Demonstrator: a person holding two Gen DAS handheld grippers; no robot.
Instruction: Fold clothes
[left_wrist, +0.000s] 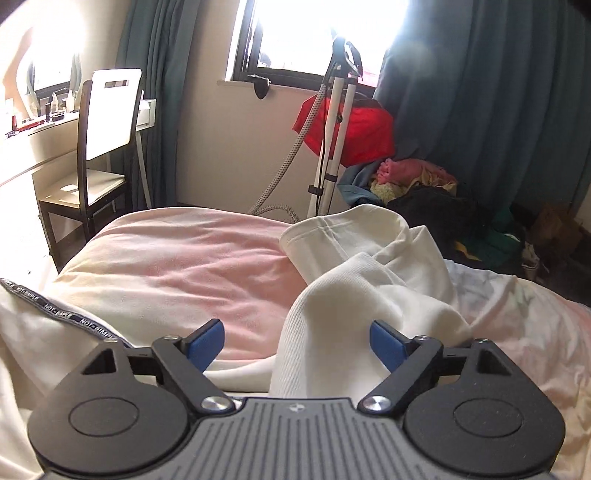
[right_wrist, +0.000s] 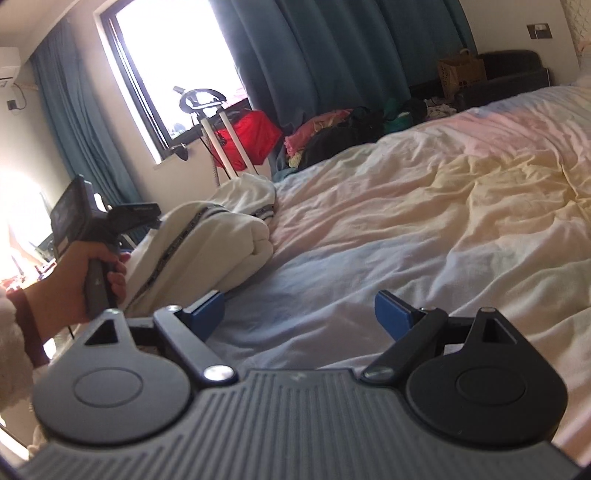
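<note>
Blue pads (left_wrist: 207, 345) of the left gripper (left_wrist: 295, 345) stand wide apart, nothing pinched. A ribbed white fold of the cream garment (left_wrist: 332, 332) rises betw. them but touches neither pad as far as I can tell. Right gripper (right_wrist: 300, 314) is likewise spread wide and empty, hovering over bare bedsheet (right_wrist: 406, 240).

Outward from the left tool: garment is bunched in a heap on the near side of the bed, a loose open hem or cuff end (left_wrist: 332, 229) flopped up just beyond the pads, and a dark printed tape strip (left_wrist: 55, 312) running along the cloth at near left. Pink blanket (left_wrist: 166, 266) lies beyond, to the left. From the right wrist view the same heap (right_wrist: 221, 236) sits at left, well apart from the right tool.

Step, as I judge it: early, garment not yet spread, no fold made, neither tool gripping. Next move prob. calls for the left tool to shut on that raised fold, right tool to swing left to a second edge, then pull flat.

Pose: left hand (right_wrist: 85, 280) wraps the pistol-style handle, wrist about level, tool aimed along the bed toward the far window (left_wrist: 325, 33). Right tool is low, tilted slightly, pointing across the sheet; the right hand is out of view.
</note>
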